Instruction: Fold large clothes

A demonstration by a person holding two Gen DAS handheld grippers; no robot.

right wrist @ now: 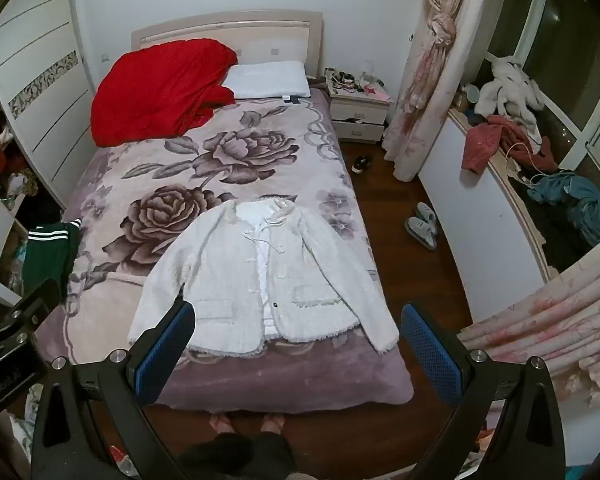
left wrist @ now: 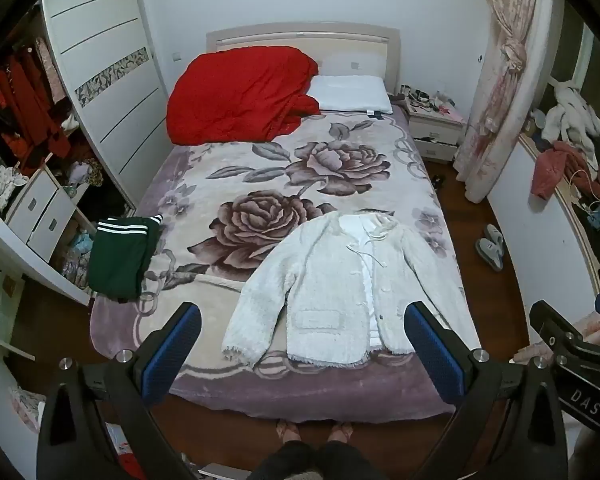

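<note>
Both grippers' fingers [left wrist: 172, 344] [right wrist: 428, 348] spread wide, empty, above white jacket [right wrist: 260, 276].

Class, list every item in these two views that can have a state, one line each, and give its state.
white jacket: spread flat, front up, unfolded, sleeves out
green garment: folded, at the bed's left edge
red quilt: bunched at the headboard
pillow: lying flat
nightstand drawer: lower one ajar
curtain: tied back
wardrobe: open, clothes showing
left gripper: open, empty
right gripper: open, empty
</note>
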